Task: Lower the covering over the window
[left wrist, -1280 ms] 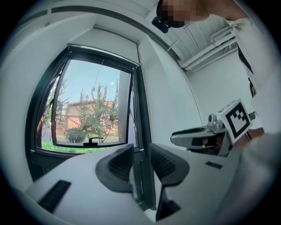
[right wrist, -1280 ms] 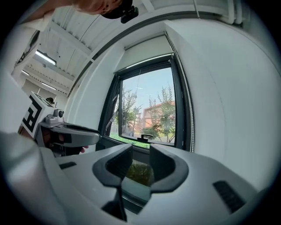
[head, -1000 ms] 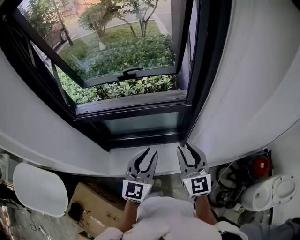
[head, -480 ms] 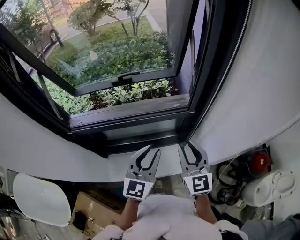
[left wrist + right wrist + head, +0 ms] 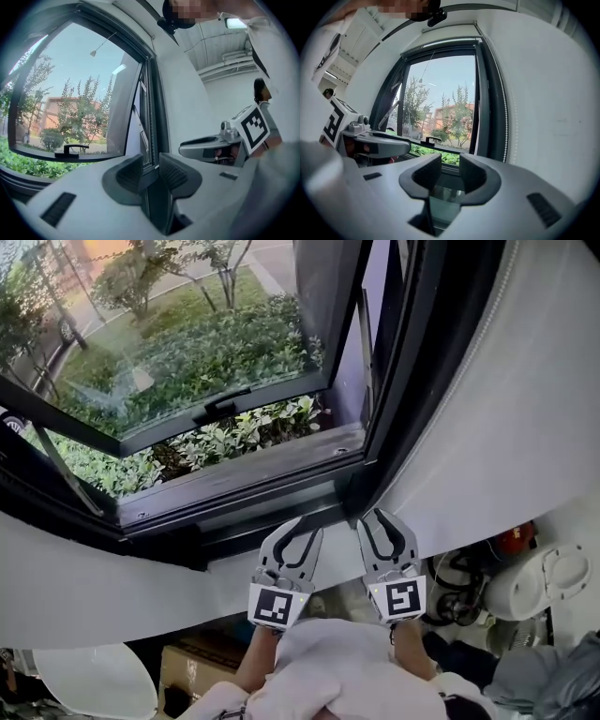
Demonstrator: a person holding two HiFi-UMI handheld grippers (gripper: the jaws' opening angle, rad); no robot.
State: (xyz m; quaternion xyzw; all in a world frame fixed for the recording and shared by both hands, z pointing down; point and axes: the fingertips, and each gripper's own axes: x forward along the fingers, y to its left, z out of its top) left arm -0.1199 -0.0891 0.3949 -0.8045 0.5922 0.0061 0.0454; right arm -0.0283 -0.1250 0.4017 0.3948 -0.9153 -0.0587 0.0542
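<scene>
Nothing is lowered yet. The window [image 5: 187, 362] glass is bare, with no covering drawn over it. My left gripper [image 5: 302, 529] and right gripper [image 5: 375, 517] hover side by side by the sill, both jaws spread and empty. The bead chain [image 5: 505, 117] hangs untouched along the right frame, so I reckon the whole pull is ahead.

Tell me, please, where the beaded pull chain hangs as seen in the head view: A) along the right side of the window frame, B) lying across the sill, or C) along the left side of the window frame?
A: the bead chain hangs straight down just beside the right upright of the window frame.
</scene>
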